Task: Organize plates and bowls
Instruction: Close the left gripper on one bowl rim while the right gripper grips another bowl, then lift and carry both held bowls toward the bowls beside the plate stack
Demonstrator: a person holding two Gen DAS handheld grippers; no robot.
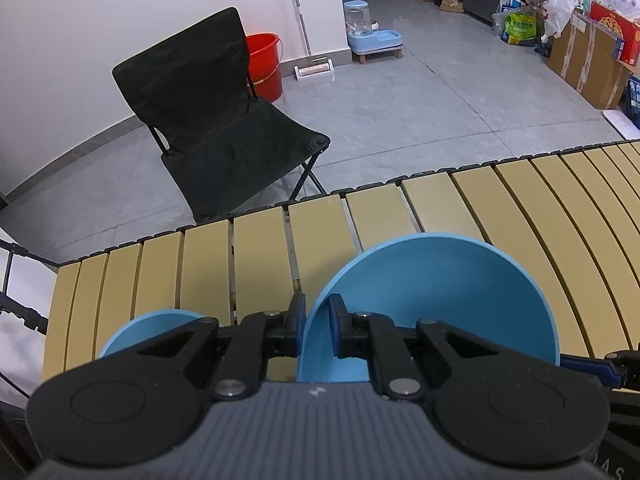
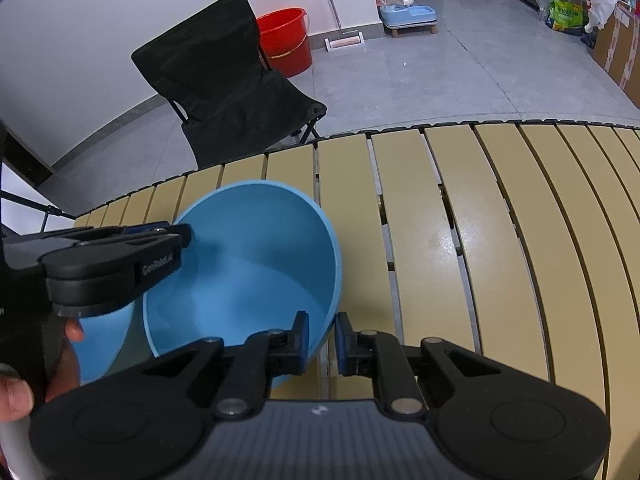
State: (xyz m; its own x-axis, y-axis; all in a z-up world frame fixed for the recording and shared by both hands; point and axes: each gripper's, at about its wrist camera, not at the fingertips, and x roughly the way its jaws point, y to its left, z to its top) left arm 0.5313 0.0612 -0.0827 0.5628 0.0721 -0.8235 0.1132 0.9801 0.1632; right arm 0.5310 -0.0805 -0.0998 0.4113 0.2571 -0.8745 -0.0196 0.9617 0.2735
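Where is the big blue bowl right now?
The big blue bowl sits on the slatted table, near its left end, with the left gripper and right gripper clamped on opposite sides of its rim.

matt plastic blue bowl, glossy slatted table, cloth chair

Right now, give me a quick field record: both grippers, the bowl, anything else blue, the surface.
left gripper: shut on the near-left rim of the blue bowl
right gripper: shut on the same bowl's near-right rim
bowl: tilted, held from both sides
second blue dish: left of the bowl, mostly hidden
surface: slatted table
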